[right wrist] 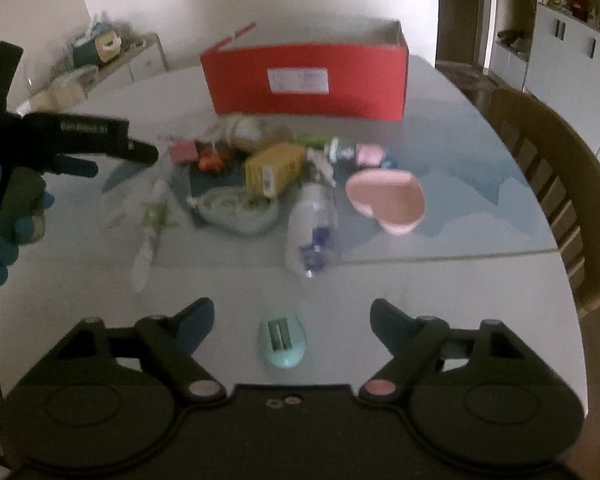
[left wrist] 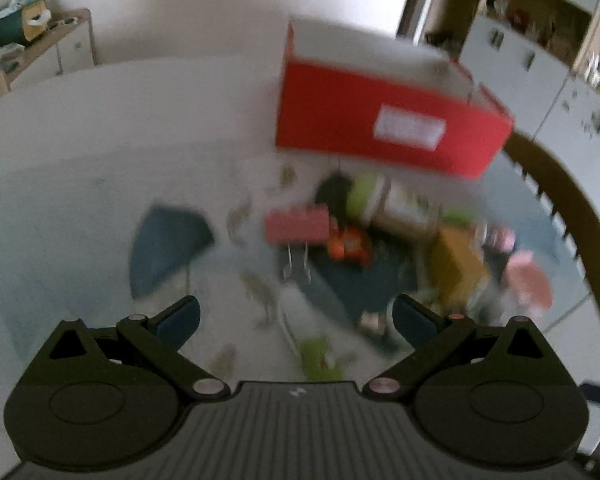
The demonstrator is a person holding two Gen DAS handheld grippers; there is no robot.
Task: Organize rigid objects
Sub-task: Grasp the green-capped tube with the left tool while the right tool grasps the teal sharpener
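Black linkage arms fill the bottom of the left wrist view, and the left gripper (left wrist: pixel 296 316) has its jaws wide apart with nothing between them. Beyond them, mid-frame, a jumble of small things lies on the tabletop (left wrist: pixel 80 168); blur smears them, so only a pink block (left wrist: pixel 296 226) and a yellow box (left wrist: pixel 458 264) can be told apart. A red box (left wrist: pixel 384 132) sits upper right, open side up, probably the container meant to receive the clutter.

Right wrist view: the right gripper (right wrist: pixel 292 320) is low in the frame, its jaws apart and empty, with a small teal object (right wrist: pixel 282 342) lying on the tabletop between them, likely the next pick. Farther up lie a clear bottle (right wrist: pixel 312 232), a pink heart-shaped dish (right wrist: pixel 388 200) and the yellow box. The red box stands at top centre, its inside hidden. The gloved hand (right wrist: pixel 12 208) holding the left gripper is cut off at the left edge.
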